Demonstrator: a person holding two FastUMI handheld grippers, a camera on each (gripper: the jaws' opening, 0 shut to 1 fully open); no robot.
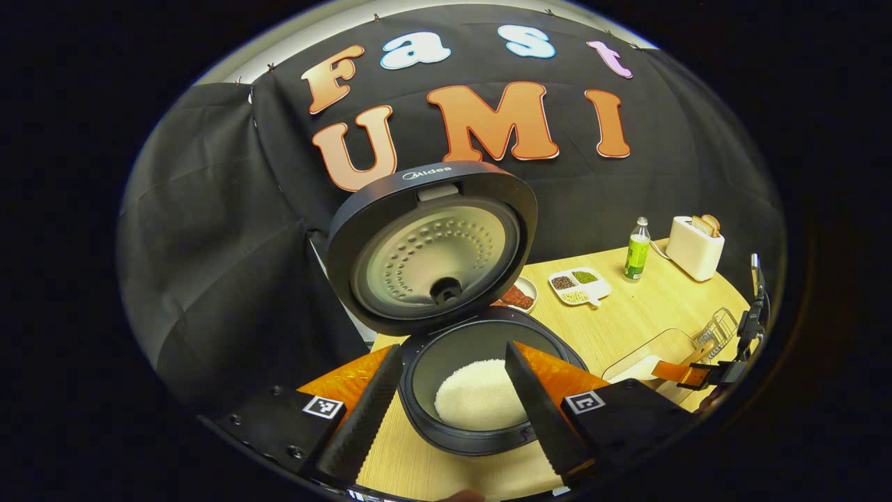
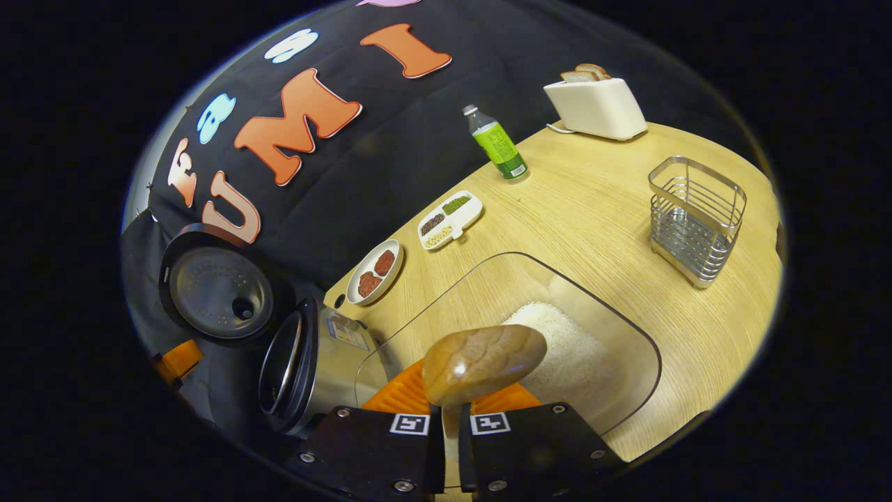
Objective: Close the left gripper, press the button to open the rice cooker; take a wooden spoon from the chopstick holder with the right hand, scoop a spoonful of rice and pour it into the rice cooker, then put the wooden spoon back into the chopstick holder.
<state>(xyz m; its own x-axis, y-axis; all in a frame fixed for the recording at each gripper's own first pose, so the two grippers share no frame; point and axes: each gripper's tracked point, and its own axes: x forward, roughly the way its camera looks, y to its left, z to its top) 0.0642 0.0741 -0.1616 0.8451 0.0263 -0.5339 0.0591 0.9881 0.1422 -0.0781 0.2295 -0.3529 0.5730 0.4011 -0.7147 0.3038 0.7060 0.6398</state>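
Light wood tabletop [image 2: 599,209] fills the booth, backed by black cloth. Nearest in the left gripper view, the left gripper [image 1: 453,411] hangs with its two fingers spread well apart, holding nothing, framing the rice cooker [image 1: 488,390] just beyond them. The cooker's dark inner pot holds a low mound of white rice [image 1: 481,403], and its round lid [image 1: 432,247] stands raised behind it, showing a dimpled metal underside; the word "Midea" is printed on the lid's rim. In the right gripper view, the right gripper [image 2: 451,418] has its fingers closed together on the handle of the wooden spoon [image 2: 484,362], whose rounded bowl juts forward just above a clear, shallow rectangular container [image 2: 627,328] holding a spread of white rice [image 2: 564,348]. To that gripper's left, the cooker shows from the side, open. Farther back on the table sits a small white oval plate [image 2: 375,272] holding two reddish-brown pieces, and beside it a white divided dish [image 2: 450,219] with three compartments of dark, green and pale grains. To the right stands the chopstick holder [image 2: 697,219], a wire metal basket. Farthest, near the cloth, a clear bottle [image 2: 498,143] with a green label stands upright, its print too small to read, and a white toaster [image 2: 596,104] holds slices of bread.
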